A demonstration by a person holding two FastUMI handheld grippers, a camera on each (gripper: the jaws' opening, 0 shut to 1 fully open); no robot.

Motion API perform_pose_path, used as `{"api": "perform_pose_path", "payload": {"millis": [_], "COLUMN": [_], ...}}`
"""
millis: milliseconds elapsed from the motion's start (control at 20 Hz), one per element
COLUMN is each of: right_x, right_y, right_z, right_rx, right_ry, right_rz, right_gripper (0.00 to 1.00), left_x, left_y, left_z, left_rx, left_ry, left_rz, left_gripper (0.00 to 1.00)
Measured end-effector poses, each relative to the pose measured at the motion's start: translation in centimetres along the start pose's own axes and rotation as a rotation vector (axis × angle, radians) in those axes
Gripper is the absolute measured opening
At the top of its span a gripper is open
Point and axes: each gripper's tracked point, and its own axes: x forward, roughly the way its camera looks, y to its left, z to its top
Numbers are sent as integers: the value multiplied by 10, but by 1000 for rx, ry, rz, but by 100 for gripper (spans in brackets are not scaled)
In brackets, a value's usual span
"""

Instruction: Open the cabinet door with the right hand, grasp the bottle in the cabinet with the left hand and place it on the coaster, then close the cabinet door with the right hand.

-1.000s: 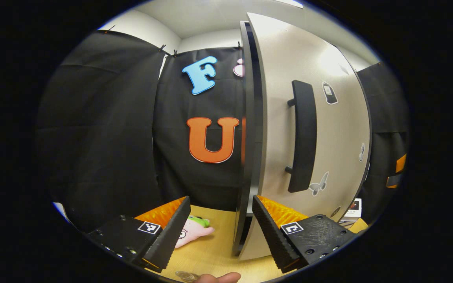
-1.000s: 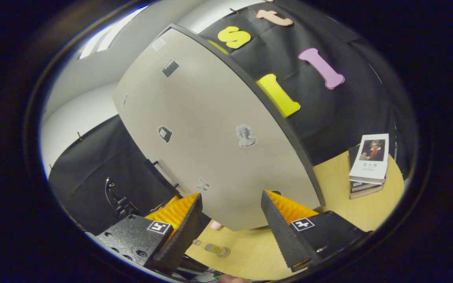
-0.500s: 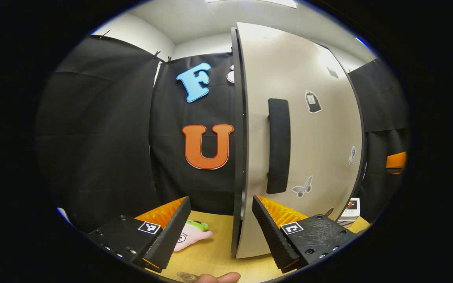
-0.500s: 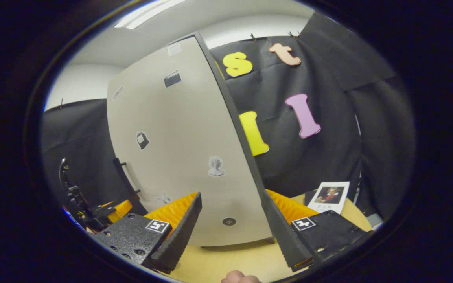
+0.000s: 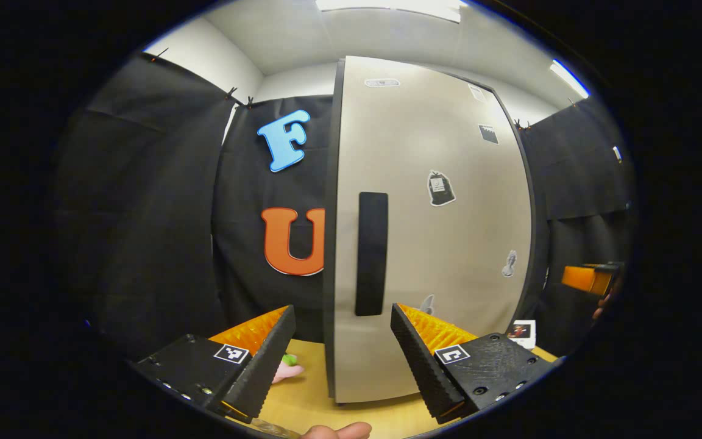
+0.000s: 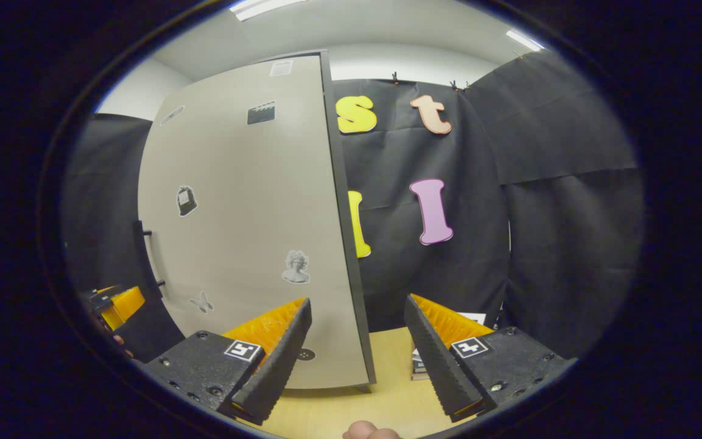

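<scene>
Grey and tall, the flat cabinet door (image 5: 436, 244) with little stickers and a long black handle (image 5: 371, 253) stands shut on the wooden table (image 5: 308, 399). Left gripper (image 5: 342, 353) and right gripper (image 6: 357, 356) hang spread wide, holding nothing.

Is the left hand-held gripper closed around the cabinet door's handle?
No: in the left gripper view the left hand-held gripper is open and empty, short of the black handle.
</scene>
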Motion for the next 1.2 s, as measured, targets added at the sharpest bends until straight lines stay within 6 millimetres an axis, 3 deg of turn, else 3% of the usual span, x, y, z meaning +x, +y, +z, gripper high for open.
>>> {"api": "perform_pose_path", "payload": {"millis": [50,150,300,400,500,700,750,1200], "right_x": [2,5,6,5,4,-1,0,-14], "right_y": [11,34,73,83,88,105,106,100], "right_z": [-2,2,7,17,12,-8,-10,-18], "right_rx": [-5,-16,-46,-69,-90,-119,-127,-196], "right_ry": [0,-20,-36,-73,-68,-28,-34,-31], "right_rz": [10,26,93,95,81,112,109,86], "right_gripper": [94,99,94,94,99,99,94,98], "left_x": [2,5,5,5,5,3,1,0], "left_y": [-6,-12,-20,-18,-16,-17,-15,-21], "left_z": [-1,0,4,5,6,6,7,7], "left_rx": [-5,15,14,-14,-19,34,33,66], "left_ry": [6,20,23,24,25,24,25,-12], "left_rz": [0,0,8,28,45,49,45,-19], "left_gripper": [95,95,95,95,95,95,95,95]}}
